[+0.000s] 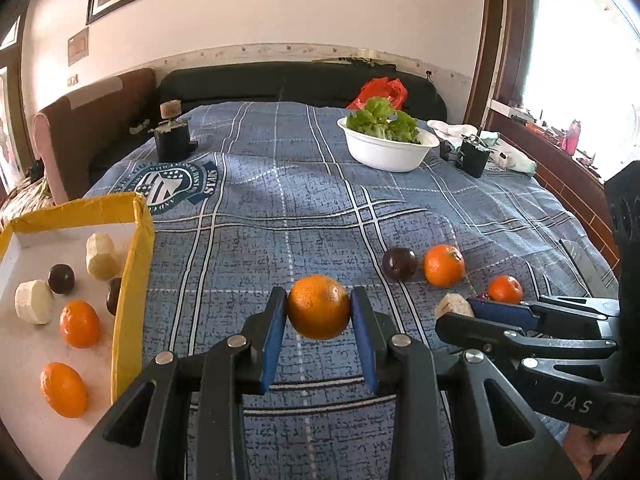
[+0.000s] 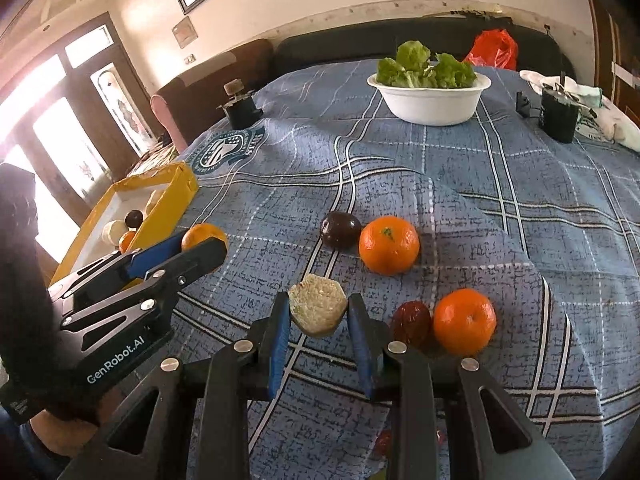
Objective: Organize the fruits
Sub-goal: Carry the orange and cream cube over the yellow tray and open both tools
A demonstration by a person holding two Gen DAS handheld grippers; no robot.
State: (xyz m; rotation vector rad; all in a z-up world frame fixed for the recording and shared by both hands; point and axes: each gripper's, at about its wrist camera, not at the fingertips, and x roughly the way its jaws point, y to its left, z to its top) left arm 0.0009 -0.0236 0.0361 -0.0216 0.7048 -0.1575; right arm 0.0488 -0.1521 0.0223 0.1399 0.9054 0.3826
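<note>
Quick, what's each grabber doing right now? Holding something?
Left gripper: fingers closed on an orange.
Right gripper: fingers closed on a pale peeled fruit chunk.

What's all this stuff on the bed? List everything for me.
Orange round mandarins: five; one gripped, two loose on the blanket, two in the tray.
Dark purple plums: one on the blanket, two in the tray.
Cream peeled fruit chunks: one gripped, two in the tray.
Yellow-walled cardboard tray: one, left.
White bowl of green lettuce: one, far.
Red plastic bag: one, behind the bowl.
Hand-held grippers: left, right.
</note>
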